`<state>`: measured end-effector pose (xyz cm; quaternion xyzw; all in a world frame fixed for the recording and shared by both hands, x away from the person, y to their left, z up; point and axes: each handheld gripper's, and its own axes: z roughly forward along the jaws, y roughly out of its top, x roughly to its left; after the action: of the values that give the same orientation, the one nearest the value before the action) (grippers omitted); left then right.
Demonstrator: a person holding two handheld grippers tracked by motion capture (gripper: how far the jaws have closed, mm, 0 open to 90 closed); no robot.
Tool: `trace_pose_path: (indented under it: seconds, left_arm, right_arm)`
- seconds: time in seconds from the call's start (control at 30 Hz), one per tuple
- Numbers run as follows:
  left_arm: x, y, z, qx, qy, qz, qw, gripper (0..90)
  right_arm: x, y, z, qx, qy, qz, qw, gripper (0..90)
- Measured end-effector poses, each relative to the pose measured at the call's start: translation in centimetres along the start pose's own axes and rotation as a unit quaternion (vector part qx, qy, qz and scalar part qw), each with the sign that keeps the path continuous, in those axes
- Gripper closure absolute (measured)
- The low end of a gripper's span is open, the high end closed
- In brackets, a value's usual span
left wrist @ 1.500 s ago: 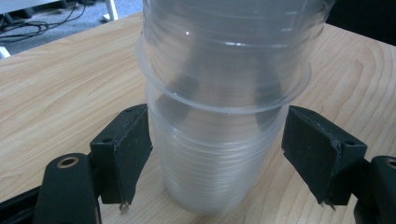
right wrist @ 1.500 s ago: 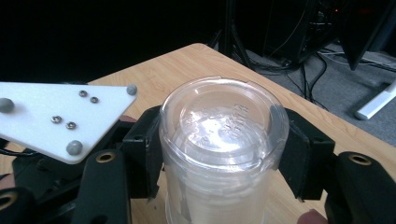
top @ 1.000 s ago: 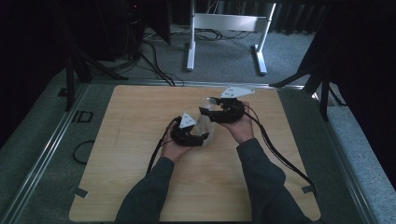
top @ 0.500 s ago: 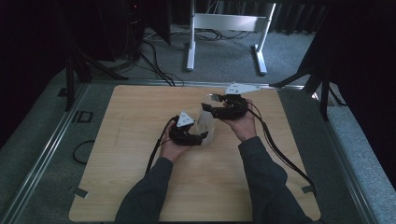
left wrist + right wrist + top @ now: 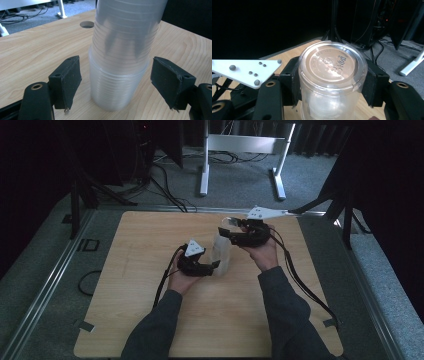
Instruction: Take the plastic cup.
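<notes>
**Top cup gripped, stack below left standing between loose jaws**

A stack of clear plastic cups point(image 5: 221, 254) stands upside down near the middle of the wooden table point(image 5: 130, 270), a little toward the far side. From where I stand it looks like one pale, see-through column between the person's two hands.

The right gripper point(image 5: 235, 231) sits at the top of the column, held by the right hand point(image 5: 261, 254) from the far right side. In the right gripper view its two black jaws press against opposite sides of the topmost cup point(image 5: 332, 75), whose embossed round base faces up toward the camera. So this claw is clamped on the top cup, narrow as the cup allows.

The left gripper point(image 5: 212, 266) is lower down, at the foot of the stack, with the left hand point(image 5: 181, 279) behind it. In the left gripper view the lower cups point(image 5: 117, 82) rest rim-down on the wood, and the two jaws stand on either side of them with a clear gap showing between each pad point(image 5: 67, 80) and the plastic. This claw is partway open around the stack, holding nothing.

The upper part of the stack leans slightly against the lower part in the left gripper view. A round hole point(image 5: 87, 24) in the tabletop lies just behind the cups there. Black cables point(image 5: 300, 280) trail from the right gripper back along the sleeve, and a white stand point(image 5: 240, 150) sits on the grey floor beyond the table
</notes>
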<state>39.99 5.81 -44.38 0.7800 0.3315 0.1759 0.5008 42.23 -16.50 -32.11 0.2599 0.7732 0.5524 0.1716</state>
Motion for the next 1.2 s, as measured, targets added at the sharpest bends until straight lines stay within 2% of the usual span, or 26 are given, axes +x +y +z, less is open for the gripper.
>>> trace_pose_path:
  seconds: [0.17,0.27,0.53,0.73,0.97,1.2]
  left_arm:
    - [-0.1,0.1,-0.4,-0.005,-0.001,0.002,1.0,24.4]
    - [-0.1,0.3,-0.7,-0.007,-0.002,0.004,1.0,24.5]
    - [0.0,0.4,-1.1,-0.007,-0.004,0.006,1.0,24.5]
    - [0.0,0.5,-1.4,-0.009,-0.008,0.005,0.9999,25.0]
    - [0.1,0.4,-1.9,-0.014,-0.014,0.001,0.9998,25.0]
    - [0.3,0.6,-2.6,-0.013,-0.016,0.005,0.9998,25.0]
  right_arm:
    - [-0.1,0.4,-0.6,-0.006,0.001,0.0,1.0,41.0]
    - [-0.2,0.7,-1.2,-0.018,0.01,0.006,0.9998,41.0]
    - [0.1,1.2,-2.2,-0.03,0.011,-0.003,0.9995,41.0]
    - [0.2,1.4,-3.0,-0.028,0.015,0.0,0.9995,41.0]
    - [0.5,1.4,-3.7,-0.009,0.012,-0.003,0.9999,41.0]
    - [1.1,1.4,-4.3,0.0,0.013,-0.006,0.9999,40.9]
